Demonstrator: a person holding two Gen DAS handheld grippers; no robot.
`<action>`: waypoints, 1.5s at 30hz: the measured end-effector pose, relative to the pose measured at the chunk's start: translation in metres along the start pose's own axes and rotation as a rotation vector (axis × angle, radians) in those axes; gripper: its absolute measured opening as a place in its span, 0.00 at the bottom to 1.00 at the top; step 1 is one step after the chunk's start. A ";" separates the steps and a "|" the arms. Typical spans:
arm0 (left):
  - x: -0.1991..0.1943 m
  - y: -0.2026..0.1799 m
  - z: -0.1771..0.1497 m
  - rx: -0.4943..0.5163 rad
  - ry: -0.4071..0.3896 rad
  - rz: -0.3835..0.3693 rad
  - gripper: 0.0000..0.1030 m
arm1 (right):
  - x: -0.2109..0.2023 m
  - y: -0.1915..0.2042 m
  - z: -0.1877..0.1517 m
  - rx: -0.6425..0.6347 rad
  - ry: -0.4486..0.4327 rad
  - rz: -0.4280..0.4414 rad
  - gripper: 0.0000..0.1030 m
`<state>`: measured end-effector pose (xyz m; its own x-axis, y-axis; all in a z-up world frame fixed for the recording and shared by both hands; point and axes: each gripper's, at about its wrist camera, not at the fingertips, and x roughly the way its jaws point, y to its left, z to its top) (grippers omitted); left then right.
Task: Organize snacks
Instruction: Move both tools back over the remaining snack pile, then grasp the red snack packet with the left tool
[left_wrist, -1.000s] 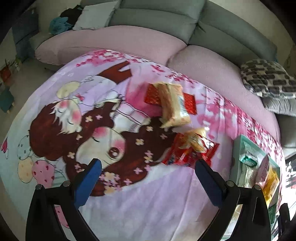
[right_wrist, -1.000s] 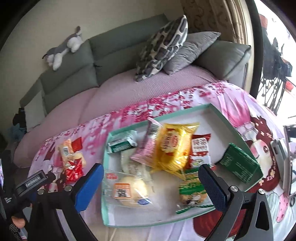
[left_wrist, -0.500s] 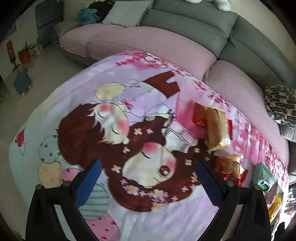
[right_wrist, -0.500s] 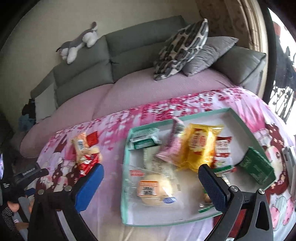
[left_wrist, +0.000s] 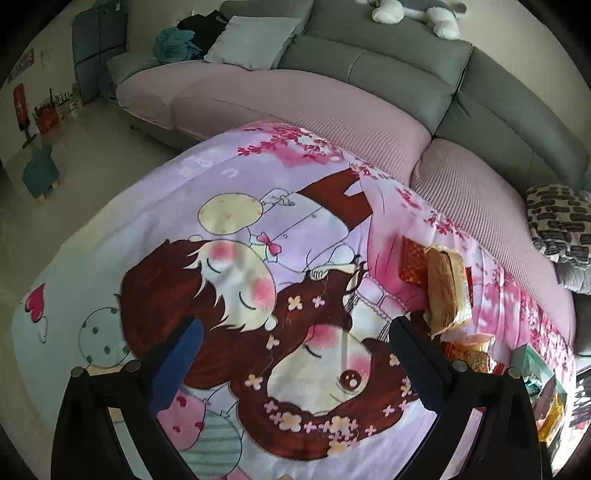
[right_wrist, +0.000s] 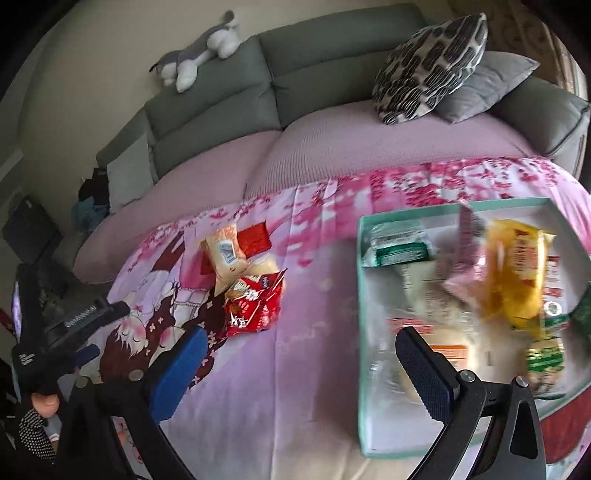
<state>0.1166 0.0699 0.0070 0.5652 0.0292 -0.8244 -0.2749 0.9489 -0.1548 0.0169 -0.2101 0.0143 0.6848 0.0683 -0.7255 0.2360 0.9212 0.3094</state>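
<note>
Three loose snack packets remain at centre-left of the right wrist frame on the cartoon-print cloth (right_wrist: 295, 369): a red crinkly bag (right_wrist: 255, 302), a pale wrapped cake (right_wrist: 223, 258) leaning on it, and a flat red sachet (right_wrist: 255, 238) behind, all well apart from the teal tray (right_wrist: 364, 332) of sorted snacks at right. Both left gripper (left_wrist: 291, 343) and right gripper (right_wrist: 299, 358) are spread wide and empty. Judged light, soft, slippery and crushable; pinch gently at a sealed edge.

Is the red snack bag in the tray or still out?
Out. The red snack bag lies on the cartoon blanket, left of the tray.
</note>
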 end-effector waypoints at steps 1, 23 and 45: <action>0.001 0.001 0.001 -0.003 -0.004 -0.001 0.98 | 0.005 0.003 0.000 -0.003 0.006 -0.002 1.00; 0.043 -0.023 0.019 0.077 0.161 -0.105 0.98 | 0.081 0.040 0.015 -0.046 0.139 -0.023 0.86; 0.067 -0.107 -0.018 0.130 0.329 -0.306 0.98 | 0.055 -0.012 0.037 0.040 0.059 -0.102 0.74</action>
<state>0.1698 -0.0356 -0.0409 0.3223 -0.3396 -0.8836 -0.0220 0.9305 -0.3657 0.0773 -0.2315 -0.0065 0.6146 -0.0012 -0.7888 0.3302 0.9086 0.2559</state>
